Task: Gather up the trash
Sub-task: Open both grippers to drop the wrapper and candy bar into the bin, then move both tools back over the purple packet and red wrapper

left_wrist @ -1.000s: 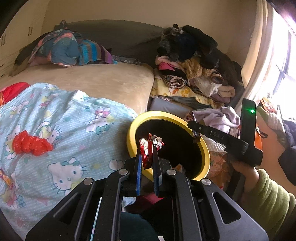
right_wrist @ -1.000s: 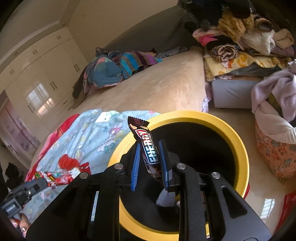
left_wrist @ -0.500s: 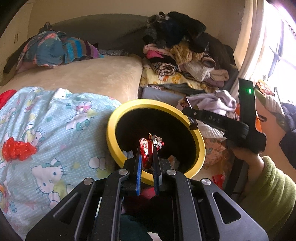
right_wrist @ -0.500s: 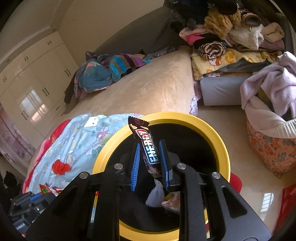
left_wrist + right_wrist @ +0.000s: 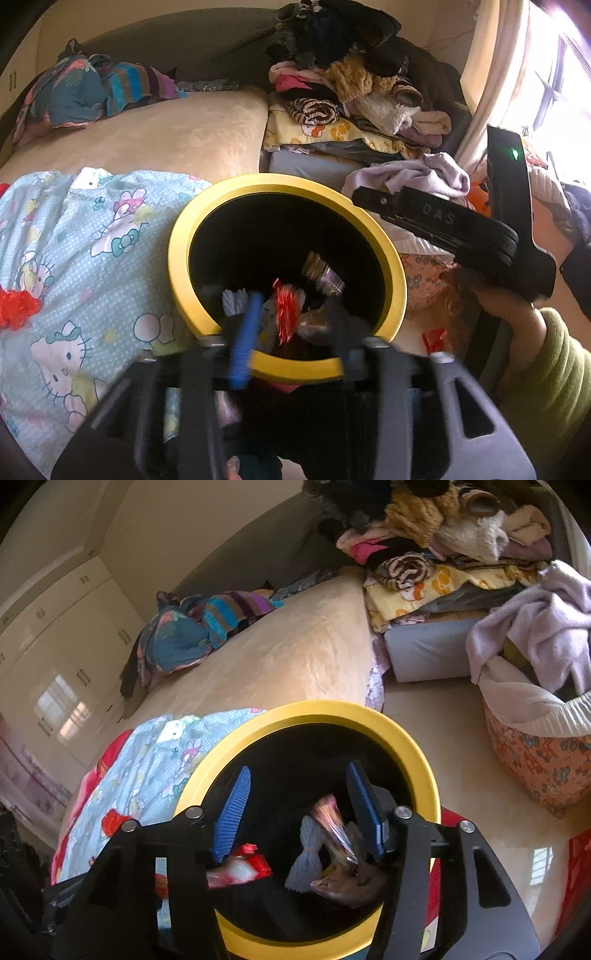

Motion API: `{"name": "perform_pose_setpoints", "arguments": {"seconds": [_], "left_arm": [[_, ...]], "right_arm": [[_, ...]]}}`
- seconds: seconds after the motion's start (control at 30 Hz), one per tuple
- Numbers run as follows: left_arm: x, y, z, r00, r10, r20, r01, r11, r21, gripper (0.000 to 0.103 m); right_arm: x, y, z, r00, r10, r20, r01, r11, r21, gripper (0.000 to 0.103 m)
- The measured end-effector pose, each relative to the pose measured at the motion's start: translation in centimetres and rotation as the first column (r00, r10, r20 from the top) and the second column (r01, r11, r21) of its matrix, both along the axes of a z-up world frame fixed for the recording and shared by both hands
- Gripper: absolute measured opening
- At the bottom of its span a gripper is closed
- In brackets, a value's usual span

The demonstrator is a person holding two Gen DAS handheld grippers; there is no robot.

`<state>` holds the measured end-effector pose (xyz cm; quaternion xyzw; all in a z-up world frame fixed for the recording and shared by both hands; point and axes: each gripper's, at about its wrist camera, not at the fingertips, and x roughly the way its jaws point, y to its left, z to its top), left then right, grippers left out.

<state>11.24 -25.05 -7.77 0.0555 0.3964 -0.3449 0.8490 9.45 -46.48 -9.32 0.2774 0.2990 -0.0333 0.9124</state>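
A black bin with a yellow rim (image 5: 391, 266) (image 5: 424, 760) stands beside the bed. My left gripper (image 5: 291, 325) is open over the bin's near edge, blurred; a red foil wrapper (image 5: 286, 314) is loose between its jaws. My right gripper (image 5: 299, 805) is open above the bin mouth. A snack bar wrapper (image 5: 332, 827) falls blurred inside the bin, among other wrappers (image 5: 303, 860). A red wrapper (image 5: 240, 867) shows by the left finger. Crumpled red trash (image 5: 16, 308) (image 5: 112, 821) lies on the blue Hello Kitty blanket.
A beige bed (image 5: 177, 133) carries a heap of coloured clothes (image 5: 92, 88). A tall pile of folded laundry (image 5: 351, 96) stands beyond the bin. A floral basket (image 5: 543, 760) with cloths sits on the floor to the right. My right gripper body (image 5: 461, 225) shows in the left view.
Both grippers have opened over the bin. The energy bar wrapper has dropped from the right gripper into the bin, and the red foil wrapper has come loose from the left one.
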Motion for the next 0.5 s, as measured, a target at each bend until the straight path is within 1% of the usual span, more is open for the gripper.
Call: {"name": "perform_pose_setpoints", "arguments": {"seconds": [0.03,0.1,0.13,0.17,0.2,0.23,0.27,0.33,0.4,0.5], "left_arm": [[0.0,0.2,0.1,1.000,0.009,0.002,-0.009,1.000,-0.005,0.050],[-0.2,0.5,0.4,0.999,0.025,0.019,-0.025,1.000,0.001,0.066],[-0.4,0.8,0.6,0.999,0.038,0.037,-0.038,0.999,0.007,0.079],[-0.6,1.1,0.9,0.998,0.043,0.049,-0.044,0.999,0.004,0.084],[-0.7,1.3,1.1,0.997,0.048,0.057,-0.048,0.999,0.000,0.085],[-0.8,1.6,1.3,0.996,0.058,0.068,-0.058,0.998,-0.001,0.091],[-1.0,1.9,1.5,0.994,0.071,0.080,-0.072,0.997,0.003,0.097],[-1.3,2.8,2.0,0.987,0.112,0.113,-0.114,0.993,0.009,0.096],[-1.2,3.8,2.5,0.981,0.147,0.128,-0.149,0.989,0.002,0.097],[-1.1,5.5,3.2,0.968,0.208,0.143,-0.207,0.978,-0.023,0.097]], "right_arm": [[0.0,-0.1,0.0,1.000,-0.005,-0.003,0.005,1.000,-0.001,0.055],[-0.2,-0.2,0.0,1.000,-0.024,-0.006,0.023,1.000,-0.020,0.057],[-0.3,-0.3,0.1,1.000,-0.030,-0.006,0.029,0.999,-0.029,0.057],[-0.3,-0.1,0.2,0.999,-0.031,-0.008,0.030,0.999,-0.043,0.058],[-0.3,0.0,0.3,1.000,-0.030,-0.008,0.029,0.998,-0.052,0.064],[-0.3,0.3,0.4,1.000,-0.030,-0.004,0.030,0.998,-0.063,0.069],[-0.4,0.5,0.6,1.000,-0.031,0.002,0.031,0.997,-0.069,0.069],[-0.4,1.0,1.0,1.000,-0.018,0.020,0.020,0.997,-0.081,0.070],[-0.4,1.8,1.7,0.999,0.006,0.040,-0.002,0.994,-0.113,0.071],[-0.6,3.1,2.8,0.996,0.031,0.078,-0.018,0.987,-0.161,0.080]]}}
